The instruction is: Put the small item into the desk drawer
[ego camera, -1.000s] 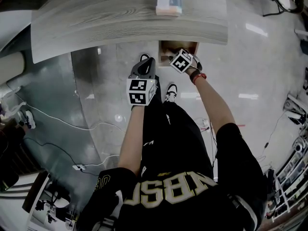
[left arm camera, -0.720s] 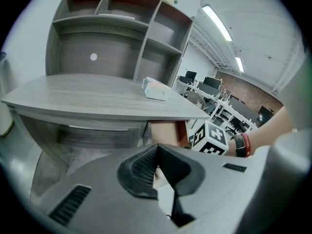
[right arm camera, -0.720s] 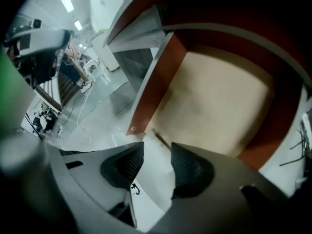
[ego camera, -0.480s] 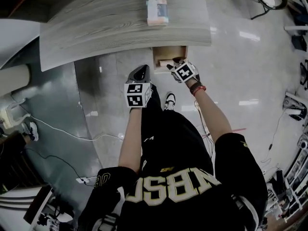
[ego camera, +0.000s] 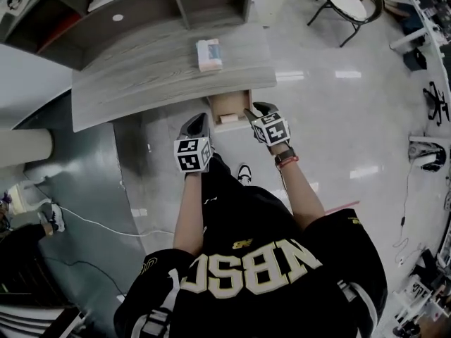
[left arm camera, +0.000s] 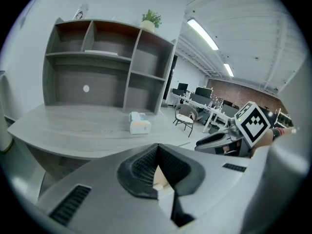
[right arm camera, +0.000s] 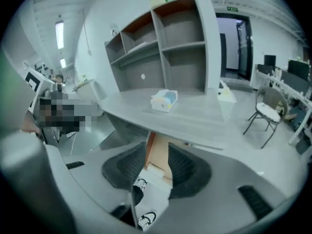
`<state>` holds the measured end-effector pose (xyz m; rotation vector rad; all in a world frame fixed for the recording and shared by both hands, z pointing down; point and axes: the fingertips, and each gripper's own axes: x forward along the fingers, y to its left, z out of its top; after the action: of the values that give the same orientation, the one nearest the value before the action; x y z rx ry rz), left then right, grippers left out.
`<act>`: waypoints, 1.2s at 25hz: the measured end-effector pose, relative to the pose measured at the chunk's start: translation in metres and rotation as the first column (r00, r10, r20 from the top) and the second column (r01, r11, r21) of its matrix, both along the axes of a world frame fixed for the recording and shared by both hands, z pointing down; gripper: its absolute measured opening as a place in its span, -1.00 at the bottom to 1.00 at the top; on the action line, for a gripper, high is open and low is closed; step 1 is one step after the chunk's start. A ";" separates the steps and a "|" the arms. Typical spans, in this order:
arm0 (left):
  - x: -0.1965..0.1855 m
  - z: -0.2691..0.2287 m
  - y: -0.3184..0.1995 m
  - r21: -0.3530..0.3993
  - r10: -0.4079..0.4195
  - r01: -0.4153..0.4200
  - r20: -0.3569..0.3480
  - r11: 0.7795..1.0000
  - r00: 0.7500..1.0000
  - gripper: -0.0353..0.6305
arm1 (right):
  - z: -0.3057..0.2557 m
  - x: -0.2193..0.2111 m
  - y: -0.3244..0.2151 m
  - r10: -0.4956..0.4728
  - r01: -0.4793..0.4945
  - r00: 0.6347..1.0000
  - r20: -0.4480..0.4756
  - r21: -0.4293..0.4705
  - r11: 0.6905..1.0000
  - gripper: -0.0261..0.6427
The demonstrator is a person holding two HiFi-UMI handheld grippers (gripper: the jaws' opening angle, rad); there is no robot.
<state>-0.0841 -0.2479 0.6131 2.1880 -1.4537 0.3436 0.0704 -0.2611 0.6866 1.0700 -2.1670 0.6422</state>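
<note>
Since half a second ago both grippers have closed in on the open drawer (ego camera: 230,103). The left gripper (ego camera: 198,120) has come forward to its left front corner, and the right gripper (ego camera: 251,110) has drawn back from above it to the right front corner. More of the shelf unit (ego camera: 176,5) behind the desk (ego camera: 141,76) now shows.

Left gripper view: the fingers meet at their tips, and we see nothing clamped, only pale wood through the slit behind them.

Right gripper view: the fingers stand apart and hold nothing. Through their gap we see the drawer's wooden wall and, low at its front, a small pale block (right arm camera: 155,169). We take this for the small item, already lying inside the drawer.

A tissue box (ego camera: 209,54) rests on the desktop, clear of the work.

We judge that shutting the drawer is the step in hand. To do it well:

- Set both grippers square against the drawer front, one near each corner.
- Push evenly, so the drawer runs straight rather than skewing.
- Keep the fingertips below the desk's underside, out of the closing gap.
- Slow over the last of the travel, so the light block does not slide or jump.
</note>
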 end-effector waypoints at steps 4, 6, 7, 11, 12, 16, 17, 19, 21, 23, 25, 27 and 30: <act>0.015 -0.045 0.004 0.071 0.026 -0.027 0.011 0.997 1.000 -0.86 | -0.062 0.022 0.003 0.080 -0.084 0.996 0.048 0.097 0.992 -0.52; 0.021 -0.066 0.002 0.112 0.036 -0.037 0.012 0.993 0.999 -0.86 | -0.090 0.032 0.003 0.109 -0.118 0.992 0.066 0.151 0.981 -0.54; 0.024 -0.077 0.001 0.134 0.039 -0.040 0.012 0.990 0.999 -0.86 | -0.104 0.035 0.002 0.119 -0.131 0.990 0.076 0.178 0.975 -0.55; 0.032 -0.120 -0.004 0.217 0.040 -0.041 0.006 0.975 0.999 -0.86 | -0.160 0.048 0.003 0.157 -0.187 0.979 0.126 0.280 0.941 -0.61; 0.034 -0.130 -0.005 0.239 0.041 -0.041 0.005 0.970 0.999 -0.86 | -0.174 0.052 0.003 0.176 -0.213 0.974 0.144 0.303 0.929 -0.61; 0.037 -0.168 -0.006 0.322 0.031 -0.033 0.012 0.946 0.999 -0.86 | -0.212 0.064 0.004 0.225 -0.290 0.952 0.206 0.382 0.877 -0.68; 0.037 -0.175 -0.005 0.340 0.027 -0.029 0.012 0.940 1.000 -0.86 | -0.218 0.065 0.005 0.229 -0.300 0.949 0.217 0.395 0.868 -0.71; 0.036 -0.187 -0.002 0.368 0.021 -0.023 0.010 0.930 1.000 -0.86 | -0.227 0.067 0.009 0.237 -0.315 0.944 0.229 0.411 0.856 -0.75; 0.037 -0.194 0.003 0.385 0.020 -0.020 0.004 0.923 1.000 -0.86 | -0.232 0.069 0.015 0.243 -0.322 0.942 0.231 0.421 0.848 -0.76; 0.039 -0.199 0.007 0.394 0.019 -0.017 -0.003 0.919 1.000 -0.86 | -0.240 0.070 0.019 0.241 -0.326 0.940 0.240 0.433 0.841 -0.80; 0.040 -0.203 0.009 0.404 0.017 -0.014 -0.004 0.915 1.000 -0.86 | -0.250 0.069 0.021 0.232 -0.326 0.940 0.251 0.452 0.830 -0.84; 0.042 -0.207 0.012 0.414 0.018 -0.014 -0.005 0.910 1.000 -0.86 | -0.260 0.069 0.022 0.224 -0.325 0.940 0.258 0.471 0.820 -0.89; 0.046 -0.211 0.021 0.424 0.027 -0.024 -0.002 0.905 1.000 -0.86 | -0.268 0.073 0.028 0.229 -0.335 0.937 0.265 0.484 0.808 -0.89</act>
<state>-0.0381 -0.2268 0.4018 2.5428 -1.6159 0.0222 0.1432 -0.2330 0.4181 1.7089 -2.4484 0.2821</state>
